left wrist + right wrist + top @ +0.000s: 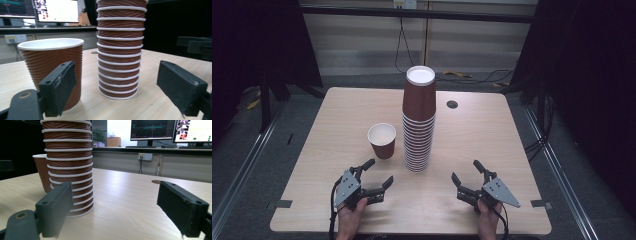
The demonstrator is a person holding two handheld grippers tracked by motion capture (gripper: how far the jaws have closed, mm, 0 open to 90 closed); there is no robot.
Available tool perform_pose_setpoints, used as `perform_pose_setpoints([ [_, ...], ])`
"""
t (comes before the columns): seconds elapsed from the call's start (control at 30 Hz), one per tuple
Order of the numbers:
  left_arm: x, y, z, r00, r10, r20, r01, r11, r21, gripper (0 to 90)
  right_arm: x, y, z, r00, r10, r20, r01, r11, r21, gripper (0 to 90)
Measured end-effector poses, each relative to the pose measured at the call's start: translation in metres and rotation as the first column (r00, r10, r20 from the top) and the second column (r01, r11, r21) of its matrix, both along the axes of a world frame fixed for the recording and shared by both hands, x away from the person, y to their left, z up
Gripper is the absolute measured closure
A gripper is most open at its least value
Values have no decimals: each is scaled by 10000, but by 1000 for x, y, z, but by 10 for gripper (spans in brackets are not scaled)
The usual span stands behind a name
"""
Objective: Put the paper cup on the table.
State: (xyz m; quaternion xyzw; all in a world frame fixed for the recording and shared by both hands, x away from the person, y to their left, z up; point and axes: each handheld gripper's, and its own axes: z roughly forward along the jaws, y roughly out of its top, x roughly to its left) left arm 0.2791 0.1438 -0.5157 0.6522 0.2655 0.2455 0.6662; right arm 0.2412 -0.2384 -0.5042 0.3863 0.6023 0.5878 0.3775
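Note:
A tall stack of upside-down brown ribbed paper cups [418,120] stands mid-table. Just left of it a single brown cup [382,140] stands upright, white inside, nothing visible in it. My left gripper [380,171] is open near the front edge, pointing at the gap between the single cup [52,67] and the stack [120,50]; its pads [60,85] hold nothing. My right gripper [465,170] is open at the front right, aimed up and left toward the stack [68,157], with the single cup [42,172] partly hidden behind it. Both grippers stay apart from the cups.
A round cable hole [452,104] sits in the wooden table [492,140] behind the stack. Black tape marks [279,204] lie at the front corners. Cables trail on the floor beyond the far edge. Monitors [192,131] stand on a desk behind.

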Motion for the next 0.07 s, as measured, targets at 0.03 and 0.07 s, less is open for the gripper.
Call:
perform_pose_setpoints([
  [0.03,0,0,0,10000,-53,-16,53,10000,-29,153,0,0,0,10000,-20,-14,20,10000,-24,133],
  [0.07,0,0,0,10000,-53,-16,53,10000,-29,153,0,0,0,10000,-19,-11,19,10000,-24,133],
])
